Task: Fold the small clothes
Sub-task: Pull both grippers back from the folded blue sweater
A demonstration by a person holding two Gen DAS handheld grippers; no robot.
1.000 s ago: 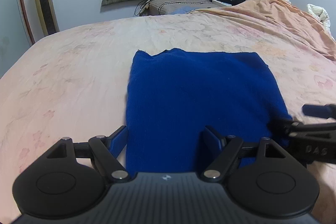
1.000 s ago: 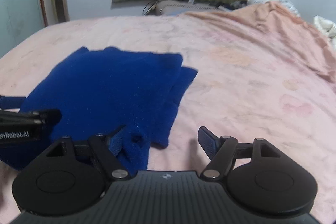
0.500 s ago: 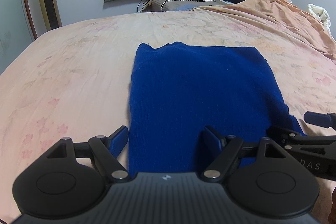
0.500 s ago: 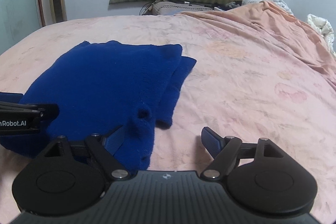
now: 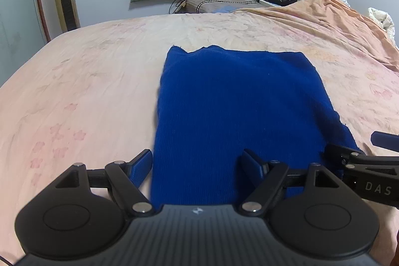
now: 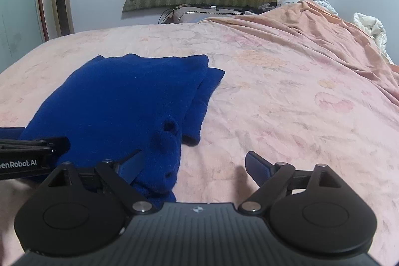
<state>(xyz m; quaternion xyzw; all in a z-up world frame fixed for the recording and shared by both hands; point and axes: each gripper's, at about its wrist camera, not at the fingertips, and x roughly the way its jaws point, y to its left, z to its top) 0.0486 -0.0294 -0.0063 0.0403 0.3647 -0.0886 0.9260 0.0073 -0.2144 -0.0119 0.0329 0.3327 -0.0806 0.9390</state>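
Here the blue knit garment (image 5: 237, 111) lay partly folded on the bed (image 5: 87, 81), in its near half and closer to the left edge than the right. The left claw (image 5: 197, 166) stood wide open over the garment's near left corner, its fingers straddling the cloth without pinching it. The right claw (image 6: 194, 166) was equally spread at the near right corner, where the fabric bunched in a soft lump against its left finger (image 6: 129, 166); nothing was gripped. The garment looked light, limp and slightly fuzzy, likely to sag and drag on the sheet rather than slide, with doubled layers along its right side. A sound hold would probably be both near corners at once, pinching through every layer.
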